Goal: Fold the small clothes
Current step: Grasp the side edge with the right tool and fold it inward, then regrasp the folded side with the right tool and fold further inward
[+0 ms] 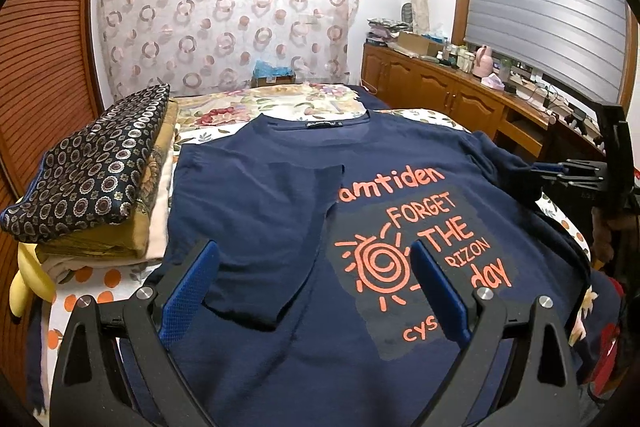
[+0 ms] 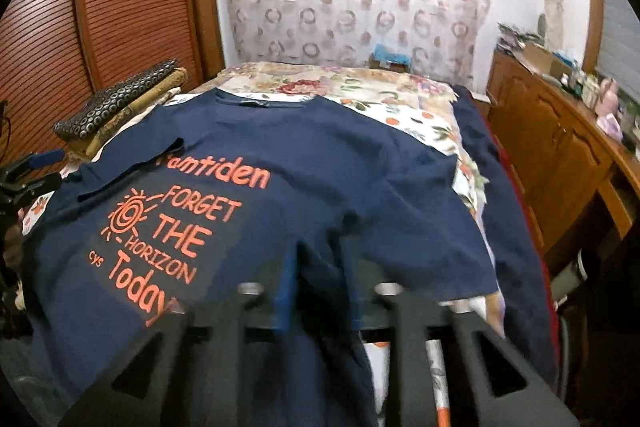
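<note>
Left gripper (image 1: 316,279) released, blue pads wide apart, hovering over the navy t-shirt (image 1: 280,187), nothing between the fingers. Right gripper (image 2: 316,287) blurred; fingers sit closer together with shirt fabric in the gap, but cannot tell if they pinch it. T-shirt lies front-up on the floral bedspread (image 2: 404,107), collar at the far end, left sleeve (image 1: 260,247) folded inward over the chest, covering the start of the orange print (image 2: 168,227). Stack of folded fabrics (image 1: 92,187) just beside the shirt's left edge. Wooden cabinet (image 1: 436,87) along the right wall.
</note>
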